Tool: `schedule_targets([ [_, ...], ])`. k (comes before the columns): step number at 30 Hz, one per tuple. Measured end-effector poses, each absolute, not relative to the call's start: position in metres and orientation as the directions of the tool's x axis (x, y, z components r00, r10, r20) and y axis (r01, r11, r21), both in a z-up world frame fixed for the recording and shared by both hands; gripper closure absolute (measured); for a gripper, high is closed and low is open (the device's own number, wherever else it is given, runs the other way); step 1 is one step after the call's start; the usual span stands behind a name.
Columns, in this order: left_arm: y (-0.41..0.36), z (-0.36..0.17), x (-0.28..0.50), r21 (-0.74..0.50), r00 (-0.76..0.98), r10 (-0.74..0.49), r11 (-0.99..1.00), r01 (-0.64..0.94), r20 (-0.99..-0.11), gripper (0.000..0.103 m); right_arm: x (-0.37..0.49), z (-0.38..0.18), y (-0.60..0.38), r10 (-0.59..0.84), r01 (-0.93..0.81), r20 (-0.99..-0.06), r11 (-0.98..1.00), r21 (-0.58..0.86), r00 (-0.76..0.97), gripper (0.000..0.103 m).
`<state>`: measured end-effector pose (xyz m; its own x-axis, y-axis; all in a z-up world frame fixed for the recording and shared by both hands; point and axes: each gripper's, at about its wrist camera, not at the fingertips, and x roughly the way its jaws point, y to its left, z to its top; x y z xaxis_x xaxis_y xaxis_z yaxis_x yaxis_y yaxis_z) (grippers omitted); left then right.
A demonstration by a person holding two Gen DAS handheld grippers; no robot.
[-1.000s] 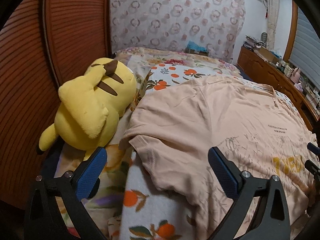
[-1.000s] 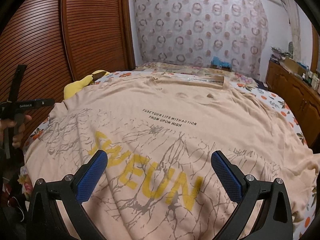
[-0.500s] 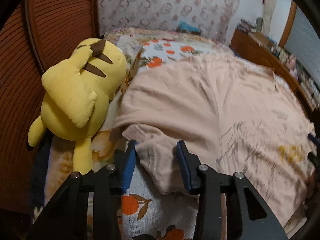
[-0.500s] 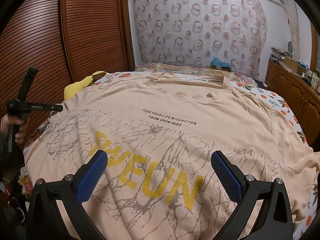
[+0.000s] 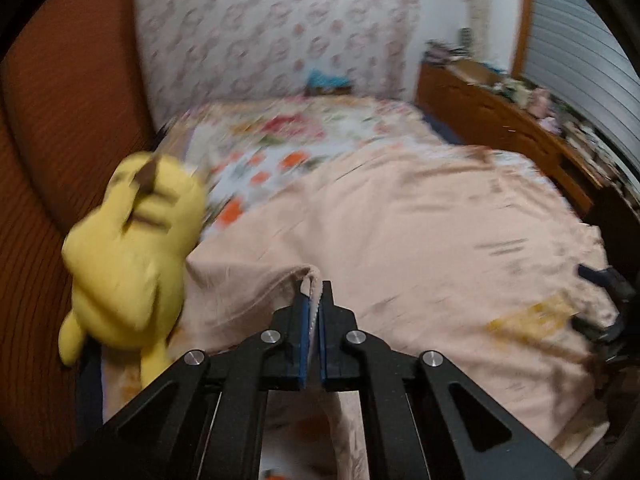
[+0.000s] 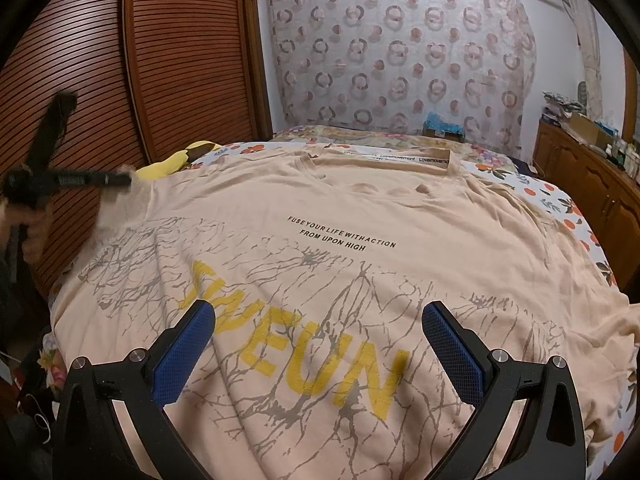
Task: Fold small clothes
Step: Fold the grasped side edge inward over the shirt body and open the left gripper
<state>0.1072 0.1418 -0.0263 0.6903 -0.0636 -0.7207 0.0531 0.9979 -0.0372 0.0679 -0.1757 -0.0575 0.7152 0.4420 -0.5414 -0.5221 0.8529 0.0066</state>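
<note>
A peach T-shirt [image 6: 340, 216] with yellow letters and grey crack print lies spread face up on the bed. In the left wrist view the shirt [image 5: 400, 240] is blurred; my left gripper [image 5: 313, 300] is shut on the edge of its left sleeve and holds the cloth lifted off the bed. The left gripper also shows in the right wrist view [image 6: 116, 180] at the shirt's left side. My right gripper [image 6: 318, 320] is open and empty, hovering over the shirt's lower middle above the yellow letters.
A yellow plush toy [image 5: 132, 252] lies at the bed's left edge by the brown slatted wardrobe doors [image 6: 120, 80]. The floral bedsheet [image 5: 280, 148] shows beyond the shirt. A wooden dresser [image 6: 592, 184] with clutter stands on the right.
My left gripper moved down to the sleeve edge, closed on it and now lifts it. The right gripper has not moved.
</note>
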Motion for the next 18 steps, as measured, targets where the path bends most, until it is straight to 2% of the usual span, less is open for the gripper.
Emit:
schedule_targets([
  [6, 0.080, 0.002, 0.094, -0.003, 0.715, -0.135, 0.983, 0.182, -0.686, 0.096, 0.068, -0.058, -0.176, 0.450, -0.529, -0.545, 0.848, 0.014, 0.708, 0.000],
  [8, 0.073, 0.002, 0.085, -0.006, 0.717, -0.150, 0.980, 0.199, -0.681, 0.084, 0.069, -0.059, -0.176, 0.451, -0.531, -0.547, 0.848, 0.014, 0.705, 0.000],
  [10, 0.071, 0.001, 0.076, -0.014, 0.728, -0.154, 0.981, 0.195, -0.668, 0.063, 0.069, -0.059, -0.176, 0.451, -0.532, -0.548, 0.846, 0.013, 0.704, 0.000],
  [12, 0.071, -0.002, 0.070, -0.015, 0.737, -0.147, 0.983, 0.182, -0.659, 0.057, 0.070, -0.059, -0.176, 0.451, -0.533, -0.549, 0.846, 0.013, 0.704, 0.000],
  [14, 0.073, -0.006, 0.063, -0.014, 0.745, -0.132, 0.987, 0.162, -0.654, 0.044, 0.070, -0.059, -0.175, 0.451, -0.532, -0.549, 0.846, 0.013, 0.704, 0.000],
  [16, 0.079, -0.009, 0.056, -0.030, 0.758, -0.120, 0.991, 0.132, -0.642, 0.022, 0.070, -0.059, -0.176, 0.451, -0.533, -0.549, 0.846, 0.012, 0.704, 0.000],
  [18, 0.085, -0.013, 0.051, -0.065, 0.764, -0.131, 0.991, 0.116, -0.631, 0.021, 0.070, -0.059, -0.176, 0.452, -0.534, -0.549, 0.846, 0.012, 0.703, 0.000],
])
